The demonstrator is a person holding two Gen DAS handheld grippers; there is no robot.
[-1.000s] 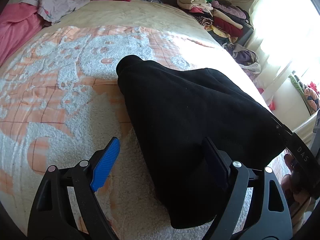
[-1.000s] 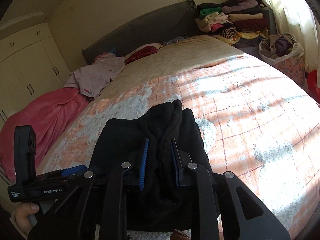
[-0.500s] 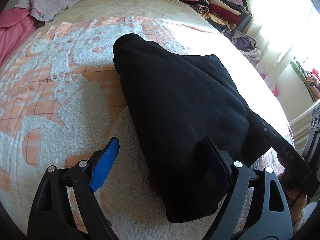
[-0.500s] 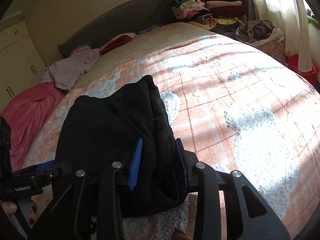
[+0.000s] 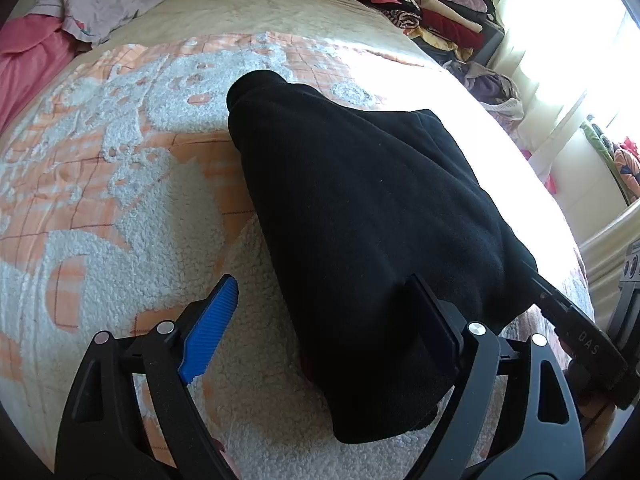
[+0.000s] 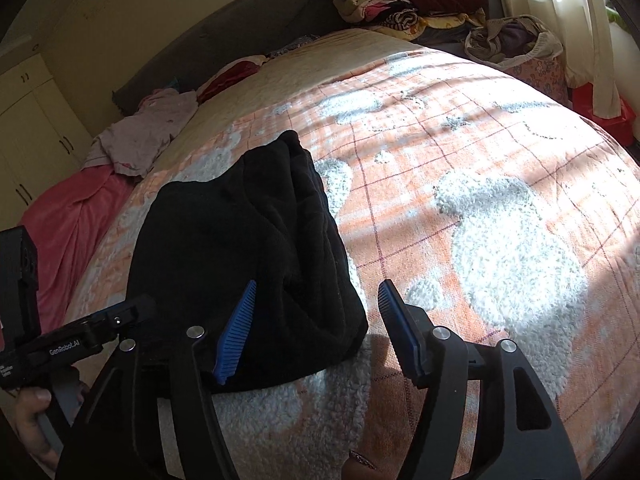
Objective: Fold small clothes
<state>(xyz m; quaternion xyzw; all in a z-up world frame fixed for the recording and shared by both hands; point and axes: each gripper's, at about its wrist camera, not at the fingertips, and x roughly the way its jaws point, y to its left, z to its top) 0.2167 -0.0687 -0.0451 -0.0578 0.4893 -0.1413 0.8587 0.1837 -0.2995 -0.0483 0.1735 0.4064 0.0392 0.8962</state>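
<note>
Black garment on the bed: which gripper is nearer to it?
Right. The right gripper, jaws opening, straddles the black garment edge; the left gripper stands wide over its near corner.

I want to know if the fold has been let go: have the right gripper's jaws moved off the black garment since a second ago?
Yes. The right gripper was clamped on the black garment; its jaws are now opening, the garment's edge between them, lying on the blanket.

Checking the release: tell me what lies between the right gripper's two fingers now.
In the right wrist view, the right gripper is opening; the black garment's near corner and bare blanket lie between its fingers.
</note>
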